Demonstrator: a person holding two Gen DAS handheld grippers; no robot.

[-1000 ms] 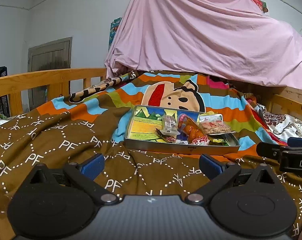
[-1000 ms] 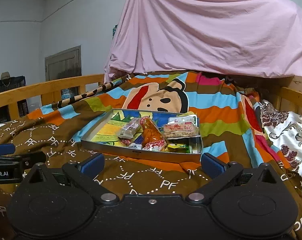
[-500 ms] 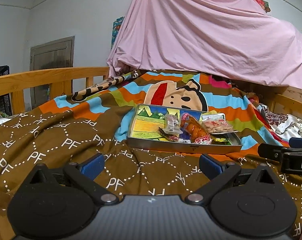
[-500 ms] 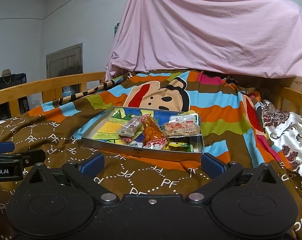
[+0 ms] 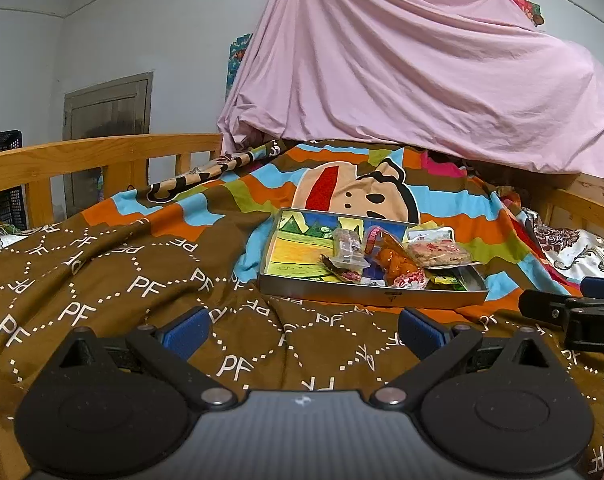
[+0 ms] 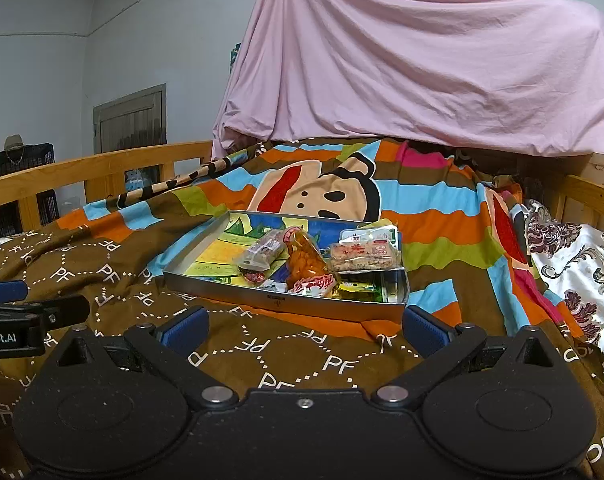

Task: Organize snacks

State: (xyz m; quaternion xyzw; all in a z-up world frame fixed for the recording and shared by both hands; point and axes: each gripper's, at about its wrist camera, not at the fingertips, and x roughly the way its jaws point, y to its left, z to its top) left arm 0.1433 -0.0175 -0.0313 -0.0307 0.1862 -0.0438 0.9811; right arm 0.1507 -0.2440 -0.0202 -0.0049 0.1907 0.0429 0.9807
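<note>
Fingers: blue ribbed pads on black linkage arms, both pairs spread wide, nothing between them. Left gripper (image 5: 301, 330) and right gripper (image 6: 305, 327) held low over the bed, short of the tray, touching nothing.

Tray (image 6: 262, 300): shallow, rectangular, dull grey metal with thin upright walls; bright painted scene of greens, yellows and blues across the floor. Lying on the blanket (image 5: 114, 280), slightly tilted on the soft folds.

Snacks, all inside the tray, heaped toward its right half, left half bare:
- clear crinkled packet (image 6: 264, 254) with dark filling, lying slantwise;
- glossy packet of orange pieces (image 6: 304, 262), propped up mid-heap;
- flat clear pack of a pale, grainy bar (image 6: 362, 258), resting on top at the right;
- small green and yellow wrapper (image 6: 362, 290) low in the near right corner.

Blanket: soft brown cloth with dotted white lattice and "PF" letters, wavy coloured stripes and a cartoon face beyond the tray.

Pink sheet (image 5: 422, 80): draped, creased, behind the bed. Wooden rail (image 5: 82, 156): pale slats at left.

Left view only: tip of the right gripper at the right edge. Right view only: hat (image 6: 17, 144) on a dark crate at far left, tip of the left gripper at the left edge.
</note>
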